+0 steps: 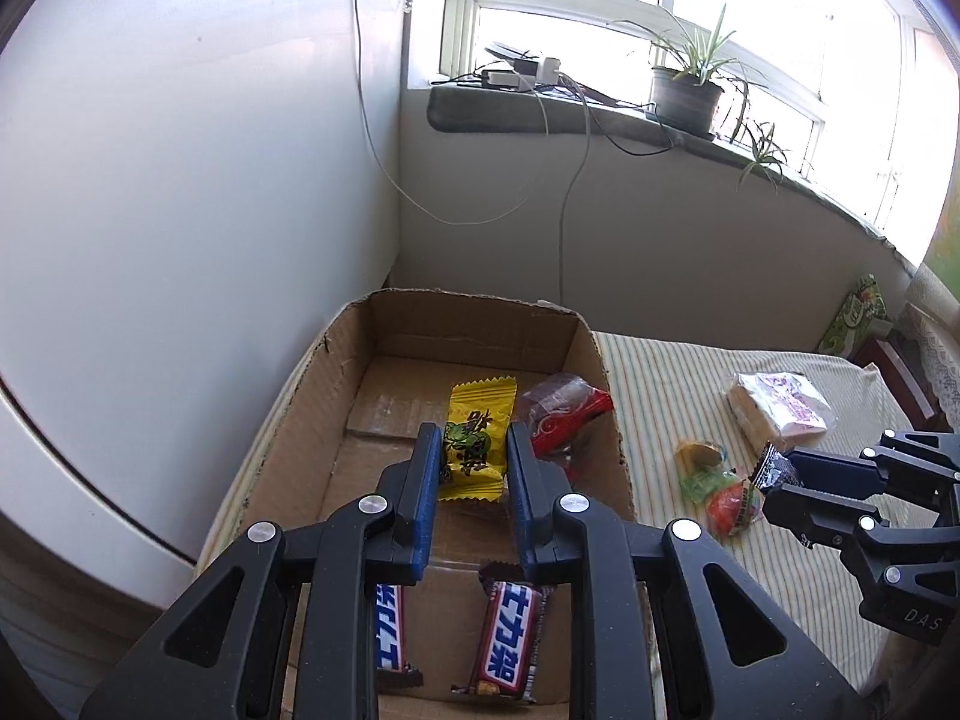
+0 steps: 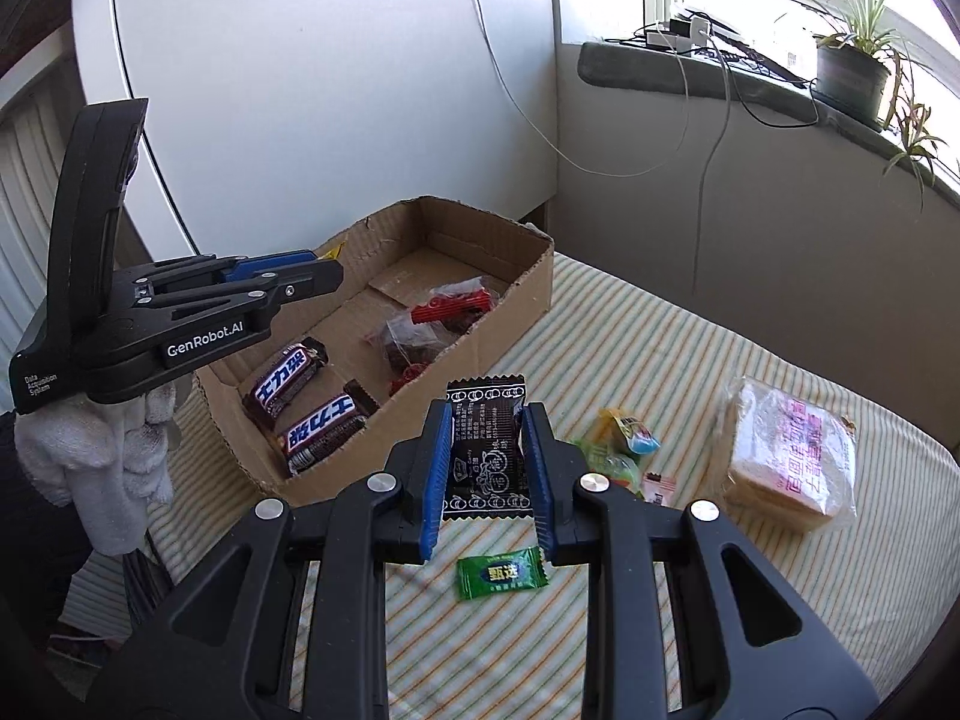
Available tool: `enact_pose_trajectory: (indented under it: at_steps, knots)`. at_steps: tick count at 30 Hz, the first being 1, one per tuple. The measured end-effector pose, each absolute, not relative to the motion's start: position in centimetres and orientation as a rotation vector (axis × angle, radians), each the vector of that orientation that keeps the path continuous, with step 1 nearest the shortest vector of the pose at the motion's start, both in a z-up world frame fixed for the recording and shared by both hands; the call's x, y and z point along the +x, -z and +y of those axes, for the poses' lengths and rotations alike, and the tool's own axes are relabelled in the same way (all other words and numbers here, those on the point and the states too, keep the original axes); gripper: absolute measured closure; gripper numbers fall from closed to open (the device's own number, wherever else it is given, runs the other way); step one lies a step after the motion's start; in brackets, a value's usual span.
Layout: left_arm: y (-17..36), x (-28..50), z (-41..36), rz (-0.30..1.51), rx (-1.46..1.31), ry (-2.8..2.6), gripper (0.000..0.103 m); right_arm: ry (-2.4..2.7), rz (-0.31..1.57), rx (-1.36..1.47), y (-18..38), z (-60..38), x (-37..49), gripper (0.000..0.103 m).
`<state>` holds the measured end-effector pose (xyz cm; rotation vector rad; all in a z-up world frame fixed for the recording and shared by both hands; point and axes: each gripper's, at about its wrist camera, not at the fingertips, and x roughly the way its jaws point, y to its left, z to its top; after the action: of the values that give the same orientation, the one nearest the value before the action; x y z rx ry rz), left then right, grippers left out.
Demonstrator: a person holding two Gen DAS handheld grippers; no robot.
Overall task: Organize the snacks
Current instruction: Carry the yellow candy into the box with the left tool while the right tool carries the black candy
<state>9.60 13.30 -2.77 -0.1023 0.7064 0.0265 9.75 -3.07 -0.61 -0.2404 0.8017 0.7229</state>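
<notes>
My left gripper (image 1: 469, 438) is shut on a yellow candy packet (image 1: 477, 441) and holds it over the open cardboard box (image 1: 591, 354). Two Snickers bars (image 1: 507, 639) and red-and-clear packets (image 1: 564, 414) lie in the box. My right gripper (image 2: 487, 420) is shut on a black snack packet (image 2: 489, 450) above the striped cloth, just right of the box (image 2: 528, 294). The left gripper (image 2: 300, 276) shows over the box's near end in the right wrist view; the right gripper (image 1: 774, 480) shows at the right in the left wrist view.
On the striped cloth (image 2: 660, 360) lie a green candy (image 2: 501, 573), a small pile of colourful candies (image 2: 624, 450) and a wrapped sandwich pack (image 2: 786, 456). A white wall stands to the left, a window sill with a potted plant (image 1: 687, 93) behind.
</notes>
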Motion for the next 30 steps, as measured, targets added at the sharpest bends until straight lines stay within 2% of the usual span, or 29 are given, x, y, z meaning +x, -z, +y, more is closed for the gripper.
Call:
enact_pose_trajectory:
  at_steps: [16, 30]
  knots:
    - [3.3, 11.7, 15.6, 0.721, -0.112, -0.063, 0.083, -0.835, 0.823, -0.265, 1.6, 3.7, 10.2, 0.078]
    - [3.6, 12.4, 16.1, 0.738, -0.114, -0.081, 0.082, -0.874, 0.854, -0.279, 2.9, 5.6, 10.5, 0.078]
